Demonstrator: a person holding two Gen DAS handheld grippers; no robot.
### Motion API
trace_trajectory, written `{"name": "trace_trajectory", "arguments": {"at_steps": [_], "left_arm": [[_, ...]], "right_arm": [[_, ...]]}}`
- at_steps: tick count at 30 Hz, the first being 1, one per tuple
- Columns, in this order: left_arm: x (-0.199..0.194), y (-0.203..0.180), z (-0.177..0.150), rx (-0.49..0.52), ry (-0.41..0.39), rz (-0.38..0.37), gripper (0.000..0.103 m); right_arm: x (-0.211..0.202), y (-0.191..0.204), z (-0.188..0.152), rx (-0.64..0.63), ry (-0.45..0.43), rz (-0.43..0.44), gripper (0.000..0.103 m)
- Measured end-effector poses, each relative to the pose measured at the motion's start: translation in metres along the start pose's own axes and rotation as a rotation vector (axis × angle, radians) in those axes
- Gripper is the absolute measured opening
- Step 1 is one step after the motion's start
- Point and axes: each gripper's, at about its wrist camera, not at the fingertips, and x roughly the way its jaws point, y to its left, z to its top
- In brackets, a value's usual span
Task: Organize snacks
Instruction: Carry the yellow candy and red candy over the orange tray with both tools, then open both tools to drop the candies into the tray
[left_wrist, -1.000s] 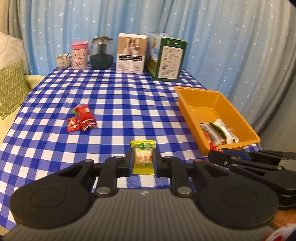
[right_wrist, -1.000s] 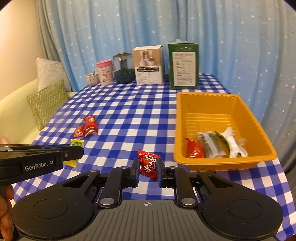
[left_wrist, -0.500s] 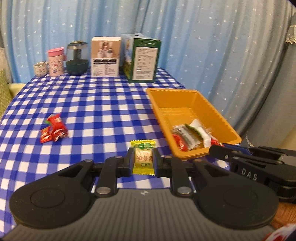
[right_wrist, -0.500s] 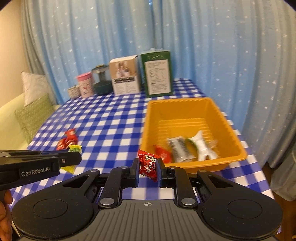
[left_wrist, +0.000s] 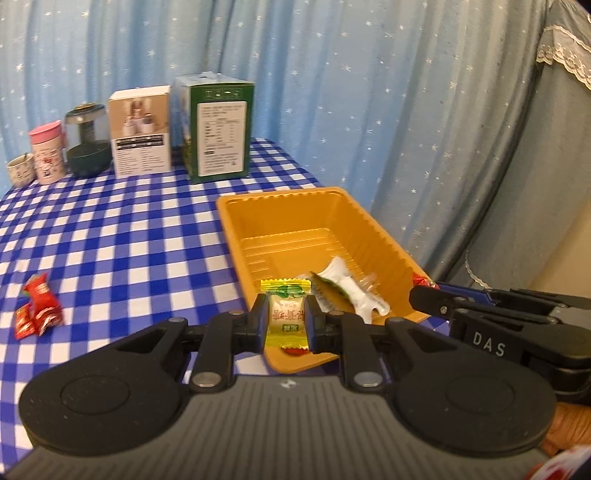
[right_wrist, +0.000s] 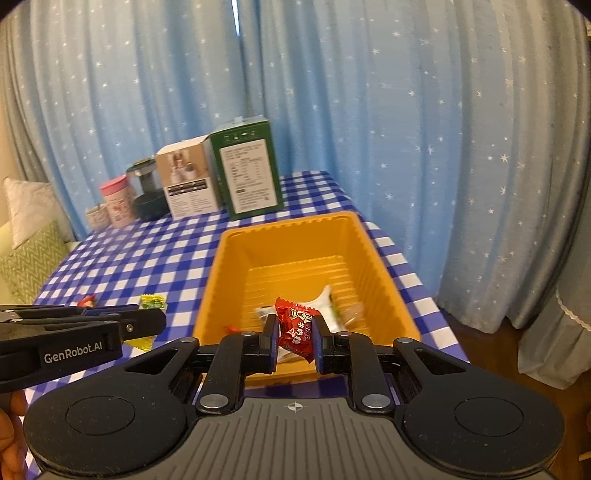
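My left gripper (left_wrist: 286, 319) is shut on a yellow-green wrapped candy (left_wrist: 285, 314) and holds it over the near left corner of the orange tray (left_wrist: 280, 201). My right gripper (right_wrist: 294, 336) is shut on a red snack packet (right_wrist: 297, 328) above the near end of the same tray (right_wrist: 295, 225). A white-green packet (left_wrist: 351, 288) and other wrappers lie in the tray. Two red packets (left_wrist: 37, 306) lie on the checked cloth at the left. The right gripper shows at the right of the left wrist view (left_wrist: 424, 295).
At the back of the table stand a green box (left_wrist: 216, 129), a white-brown box (left_wrist: 140, 131), a dark glass pot (left_wrist: 88, 146), a pink cup (left_wrist: 46, 151) and a small mug (left_wrist: 20, 173). Blue curtains hang behind; a cushion (right_wrist: 26, 266) lies left.
Both grippers have moved right and forward with their snacks, from over the checked cloth to above the near end of the orange tray. Both stay shut.
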Motion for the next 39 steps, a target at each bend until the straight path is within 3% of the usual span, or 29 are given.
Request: {"name": "trace_trajectory", "arguments": {"at_steps": [23,39], "left_arm": [[0.073,-0.019,0.01,0.046,0.054,-0.038,0.018],[0.046,0.023,-0.008,-0.022,0.053,0.036,0.022]], "right_arm": [[0.042,-0.04,0.019,0.052,0.002,-0.025,0.019],[0.048,-0.031,0.019,0.042,0.017,-0.009,0.019]]}}
